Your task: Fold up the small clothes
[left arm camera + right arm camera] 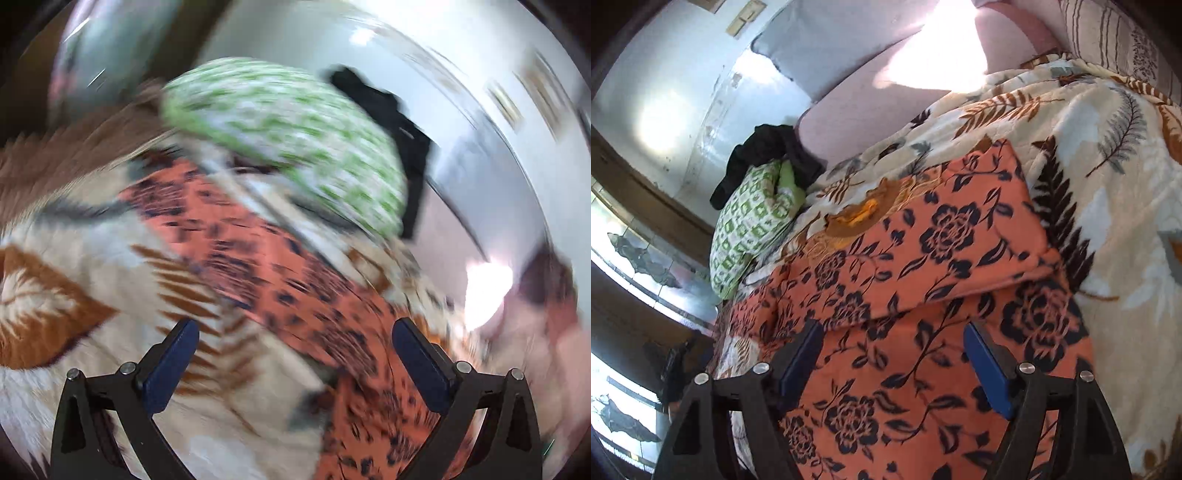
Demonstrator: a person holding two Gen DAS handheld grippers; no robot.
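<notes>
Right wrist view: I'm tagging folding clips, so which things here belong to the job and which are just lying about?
Part of the job:
- orange floral garment, one layer folded over
- right tool, open above it
- left tool, open

Lying about:
- leaf-print blanket under the garment
- green-patterned pillow
- black clothing behind the pillow
- pink sheet

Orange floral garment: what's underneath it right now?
The orange floral garment lies folded on the leaf-print blanket, which shows around it. Whatever lies beneath the blanket or inside the fold is covered.
</notes>
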